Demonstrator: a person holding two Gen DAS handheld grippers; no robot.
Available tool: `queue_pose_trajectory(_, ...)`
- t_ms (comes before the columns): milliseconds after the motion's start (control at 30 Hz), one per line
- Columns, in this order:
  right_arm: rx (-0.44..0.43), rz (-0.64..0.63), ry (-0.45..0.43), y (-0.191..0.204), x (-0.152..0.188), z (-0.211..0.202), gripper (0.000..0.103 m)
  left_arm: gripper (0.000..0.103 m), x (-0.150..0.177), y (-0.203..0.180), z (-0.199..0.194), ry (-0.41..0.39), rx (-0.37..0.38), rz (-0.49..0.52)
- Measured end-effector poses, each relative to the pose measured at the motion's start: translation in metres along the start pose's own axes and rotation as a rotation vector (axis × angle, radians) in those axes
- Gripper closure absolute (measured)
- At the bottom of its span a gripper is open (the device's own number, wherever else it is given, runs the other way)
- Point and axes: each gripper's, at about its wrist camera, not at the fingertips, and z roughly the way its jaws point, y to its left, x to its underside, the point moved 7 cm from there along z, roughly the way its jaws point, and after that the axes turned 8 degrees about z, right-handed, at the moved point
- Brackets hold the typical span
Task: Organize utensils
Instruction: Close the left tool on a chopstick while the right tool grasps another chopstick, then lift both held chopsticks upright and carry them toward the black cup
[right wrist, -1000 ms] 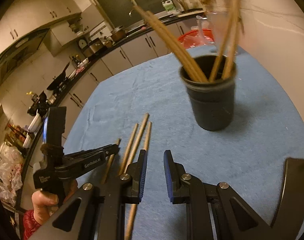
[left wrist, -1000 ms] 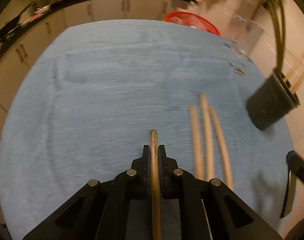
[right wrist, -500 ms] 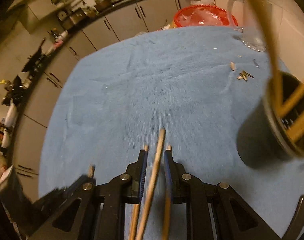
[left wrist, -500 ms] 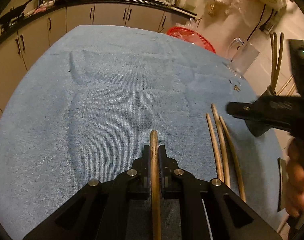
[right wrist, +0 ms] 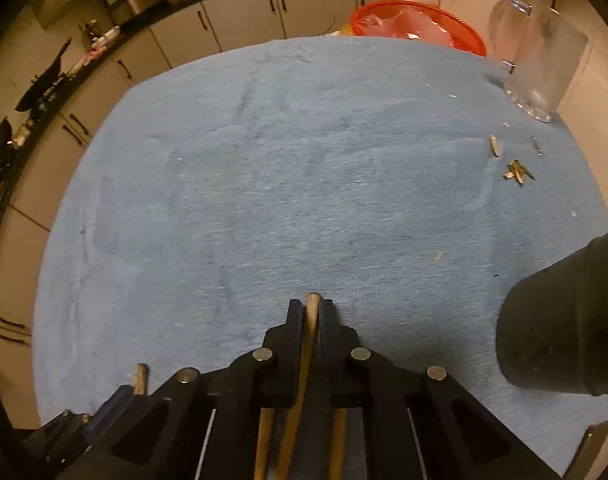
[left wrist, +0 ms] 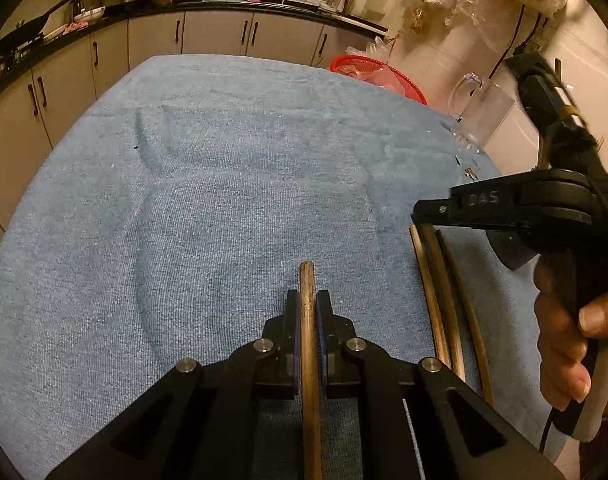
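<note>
My left gripper (left wrist: 307, 300) is shut on a wooden chopstick (left wrist: 308, 344) held over the blue towel (left wrist: 223, 184). Three more chopsticks (left wrist: 444, 300) lie on the towel to its right, with my right gripper (left wrist: 428, 210) over their far ends. In the right wrist view my right gripper (right wrist: 312, 308) is shut on the middle chopstick (right wrist: 304, 364); two other chopsticks (right wrist: 263, 440) lie beside it under the jaws. The black utensil cup (right wrist: 564, 332) stands at the right edge. The left gripper's chopstick tip (right wrist: 140, 378) shows at lower left.
A clear glass pitcher (right wrist: 540, 60) and a red basket (right wrist: 420, 28) stand at the far right of the table. Small wood scraps (right wrist: 518, 172) lie near the pitcher. Kitchen cabinets (left wrist: 223, 36) run behind the table.
My right gripper came down over the three chopsticks and closed on the middle one. The left gripper kept its chopstick and tilted up slightly.
</note>
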Motion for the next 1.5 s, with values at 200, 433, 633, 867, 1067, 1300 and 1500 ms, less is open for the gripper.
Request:
queue_pose_trajectory(200,-0.115,-0.002,-0.138,-0.001,0.011,-0.062,0.095,0.095,-0.005,-0.002,-0.017,-0.044,0.043,-0.006)
queue_pose_trajectory(433,-0.238,-0.029,-0.313,0.0,0.034,-0.146,0.095,0.095,-0.014,-0.011,-0.062,-0.105,0.035,-0.012)
queue_pose_trajectory(633,-0.289,-0.068,-0.448,0.001,0.061,-0.196,0.095,0.095,-0.015,-0.022,-0.114,-0.174,0.015,0.005)
queue_pose_trajectory(867,-0.321,-0.077,-0.519,-0.005,0.094,-0.234,0.095,0.095,-0.014,-0.038,-0.159,-0.237,0.008,0.028)
queue_pose_trajectory(1067,-0.342,-0.062,-0.513,-0.015,0.102,-0.24,0.095,0.095,-0.014,-0.052,-0.177,-0.266,-0.003,0.059)
queue_pose_trajectory(1300,-0.308,0.019,-0.258,-0.028,0.073,-0.171,0.089,0.095,-0.014,-0.048,-0.173,-0.256,0.003,0.042)
queue_pose_trajectory(1500,-0.249,0.027,-0.09,-0.01,0.042,-0.094,0.089,0.095,-0.014,-0.034,-0.162,-0.238,0.011,0.018)
